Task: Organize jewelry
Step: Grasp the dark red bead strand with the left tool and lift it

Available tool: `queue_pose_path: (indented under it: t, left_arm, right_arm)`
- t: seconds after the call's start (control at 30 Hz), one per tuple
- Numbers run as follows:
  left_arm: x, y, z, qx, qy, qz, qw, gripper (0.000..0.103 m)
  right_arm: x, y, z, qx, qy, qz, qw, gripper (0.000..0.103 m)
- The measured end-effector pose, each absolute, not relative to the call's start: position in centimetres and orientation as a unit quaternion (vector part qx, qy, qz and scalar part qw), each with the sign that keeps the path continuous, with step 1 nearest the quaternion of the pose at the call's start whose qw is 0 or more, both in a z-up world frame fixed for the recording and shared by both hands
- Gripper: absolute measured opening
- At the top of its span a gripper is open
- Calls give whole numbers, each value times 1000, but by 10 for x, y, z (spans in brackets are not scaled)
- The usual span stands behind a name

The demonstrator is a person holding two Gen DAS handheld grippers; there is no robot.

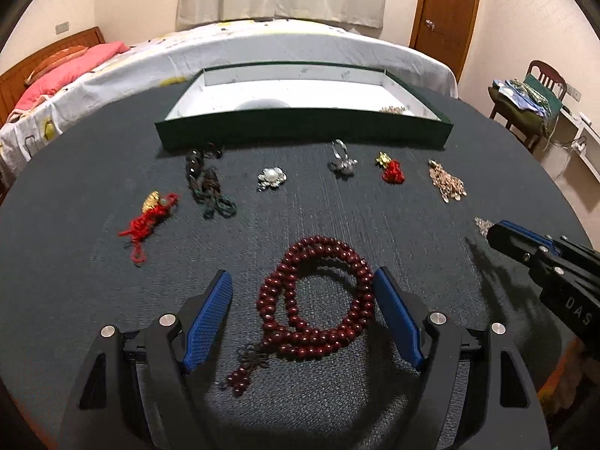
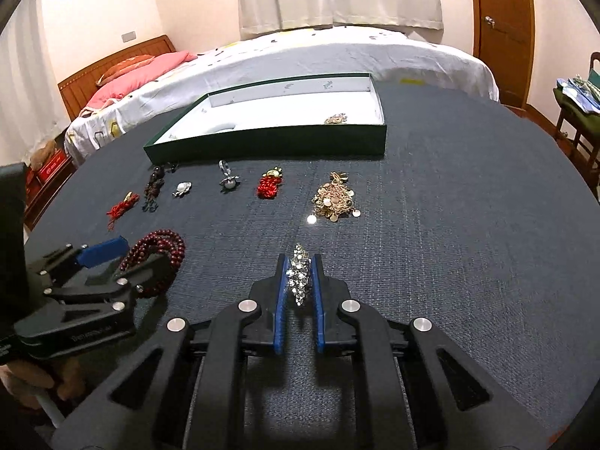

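Note:
A dark red bead necklace [image 1: 318, 345] lies coiled on the dark round table. My left gripper [image 1: 303, 273] is open, with one blue pad on each side of the coil and neither pressing it. My right gripper [image 2: 300, 258] is shut on a sparkling rhinestone piece [image 2: 300, 277], low over the table to the right of the necklace. The green jewelry box [image 2: 262, 140] stands open at the back and holds one small gold piece [image 2: 335, 118].
In front of the box lie a red cord charm [image 1: 150, 213], a dark cord bracelet [image 1: 206, 183], a pearl brooch [image 1: 270, 177], a silver ring [image 1: 342, 159], a red and gold charm [image 1: 392, 170] and a gold coin piece [image 2: 333, 197]. A bed [image 2: 300, 56] is beyond the table.

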State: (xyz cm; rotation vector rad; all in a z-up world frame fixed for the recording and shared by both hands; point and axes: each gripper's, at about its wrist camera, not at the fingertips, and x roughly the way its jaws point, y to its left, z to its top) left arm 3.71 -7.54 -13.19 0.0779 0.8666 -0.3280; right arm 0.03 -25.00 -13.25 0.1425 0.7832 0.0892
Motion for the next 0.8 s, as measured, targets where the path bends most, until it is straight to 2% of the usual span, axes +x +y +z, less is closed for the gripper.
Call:
queue_pose_path:
  t: [0.27, 0.57, 0.63, 0.77, 0.8]
  left_arm:
    - [35, -80, -134, 61, 421, -155, 892, 74]
    - [31, -72, -132, 76, 409, -144, 898, 45]
    - [30, -70, -132, 80, 404, -145, 900, 35]
    - [30, -66, -133, 81, 398, -139, 903, 26]
    - [30, -66, -133, 82, 397, -137, 904, 21]
  right_arm:
    - [1, -245, -134, 69, 383, 49, 920, 12]
    - [4, -241, -135, 70, 386, 52, 918, 12]
    - [4, -240, -135, 70, 387, 52, 918, 12]
    - [4, -240, -135, 70, 387, 52, 918, 12]
    - [4, -240, -135, 70, 387, 52, 918, 12]
